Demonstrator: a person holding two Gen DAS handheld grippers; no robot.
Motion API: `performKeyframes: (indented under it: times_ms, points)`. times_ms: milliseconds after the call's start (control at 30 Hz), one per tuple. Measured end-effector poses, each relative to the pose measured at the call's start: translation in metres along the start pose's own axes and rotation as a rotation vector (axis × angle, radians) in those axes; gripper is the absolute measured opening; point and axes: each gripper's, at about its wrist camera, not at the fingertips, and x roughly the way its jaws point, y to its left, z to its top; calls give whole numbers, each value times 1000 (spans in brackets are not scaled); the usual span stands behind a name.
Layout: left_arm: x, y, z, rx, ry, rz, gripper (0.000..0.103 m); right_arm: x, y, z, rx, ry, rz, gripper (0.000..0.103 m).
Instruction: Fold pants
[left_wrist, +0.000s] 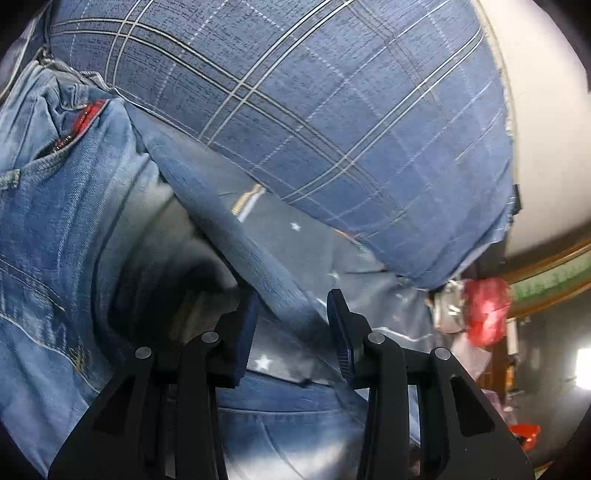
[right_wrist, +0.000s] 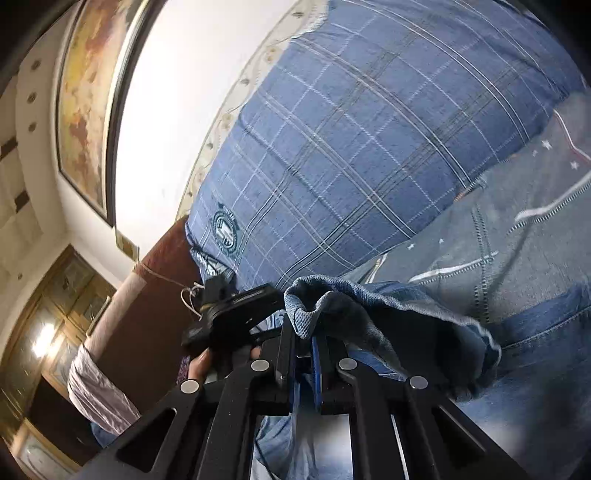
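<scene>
- Faded blue denim pants (left_wrist: 55, 206) lay on a grey-blue bedsheet printed with small white stars (left_wrist: 295, 236); in the left wrist view they filled the left side, with a red-lined zip pocket near the upper left.
- A large blue pillow with a white and grey check pattern (left_wrist: 314, 103) rested at the head of the bed, touching the sheet just behind the pants.
- Left black two-finger gripper (left_wrist: 291, 325): jaws stood part open. A ridge of denim ran diagonally between the fingers. Whether the pads pressed on it could not be told; a gap showed on the right-hand side.
- Right black two-finger gripper (right_wrist: 306, 350): jaws nearly closed, pinching a bunched edge of the denim pants (right_wrist: 369, 310). The cloth draped over and to the right of the fingertips.
- In the right wrist view the left gripper (right_wrist: 229, 314) appeared just beside the right one, with part of a hand (right_wrist: 201, 365) behind it.
- A framed painting (right_wrist: 88, 110) hung on the white wall beyond the pillow.
</scene>
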Motion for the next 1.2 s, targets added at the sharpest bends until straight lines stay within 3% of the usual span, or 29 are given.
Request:
performKeyframes:
  times_ms: [167, 300, 367, 500, 567, 700, 867, 1033, 1100, 1200]
  points:
    - [16, -1, 11, -18, 1, 64, 37, -1, 6, -3, -14, 10, 23, 7]
    - [17, 13, 30, -80, -21, 24, 36, 5, 18, -11, -73, 43, 24, 7]
    - [14, 21, 34, -106, -39, 19, 9, 8, 19, -12, -79, 53, 35, 7]
    - [1, 27, 33, -131, -84, 19, 3, 13, 4, -1, -59, 57, 7, 6]
    - [-17, 19, 29, -128, -139, -28, 3, 5, -11, 12, -4, 14, 2, 6]
    - [-62, -6, -1, -84, -244, -159, 3, -28, -33, 38, 53, -105, 49, 6]
    - [-100, -22, -66, 38, -339, -139, 3, -52, -41, 35, 45, -135, 53, 6]
    - [-89, 11, -131, 19, -265, -62, 3, -58, -71, -2, 154, -31, -100, 6]
    - [-75, 28, -148, -19, -198, -26, 3, -58, -86, -13, 211, 14, -155, 6]
    - [-70, 40, -157, -61, -168, -28, 3, -55, -96, -18, 252, 40, -196, 6]
